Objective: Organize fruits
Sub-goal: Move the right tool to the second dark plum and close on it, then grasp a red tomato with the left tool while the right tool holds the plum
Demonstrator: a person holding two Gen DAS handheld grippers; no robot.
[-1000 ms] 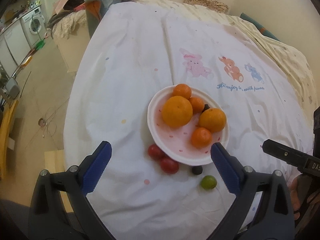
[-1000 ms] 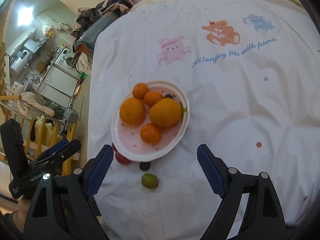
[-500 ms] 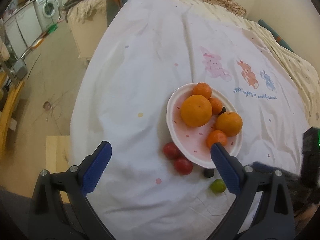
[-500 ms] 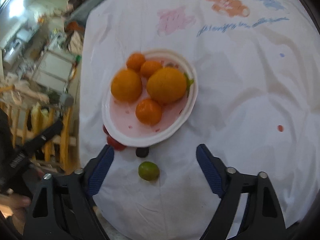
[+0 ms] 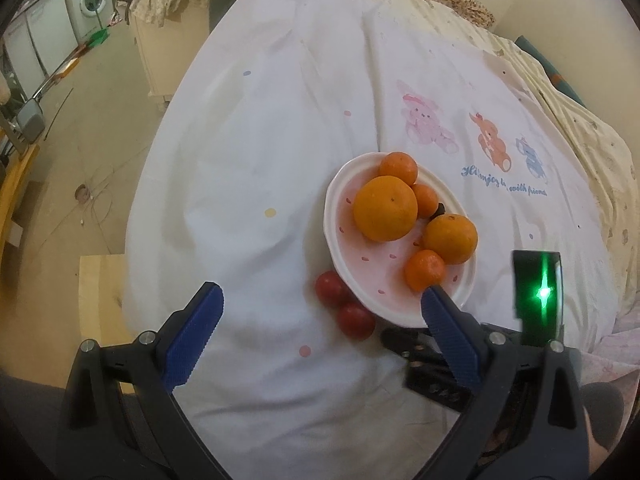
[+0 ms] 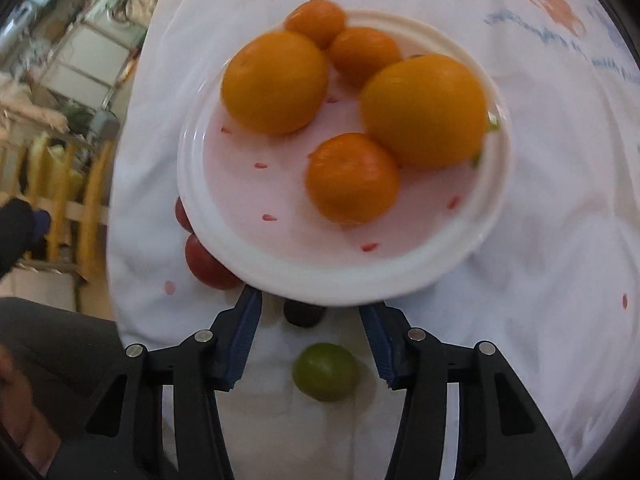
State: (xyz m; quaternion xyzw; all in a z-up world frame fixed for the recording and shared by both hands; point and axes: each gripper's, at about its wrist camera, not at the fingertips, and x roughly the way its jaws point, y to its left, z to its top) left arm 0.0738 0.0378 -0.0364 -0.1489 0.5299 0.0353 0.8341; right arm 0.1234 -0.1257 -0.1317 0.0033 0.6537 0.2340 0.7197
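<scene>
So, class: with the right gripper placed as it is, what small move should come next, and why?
Probably finish closing the right gripper on the green fruit. Its jaws are closing with that fruit between them, untouched, lying on the cloth outside the plate.

White bed cover (image 5: 280,160): blue script line (image 5: 502,186) under the cartoon animals, partly legible, ending "with friends"; first word looks like "Hi!enjoy", uncertain. Right wrist view: same line blurred, unreadable. No other text legible.
</scene>
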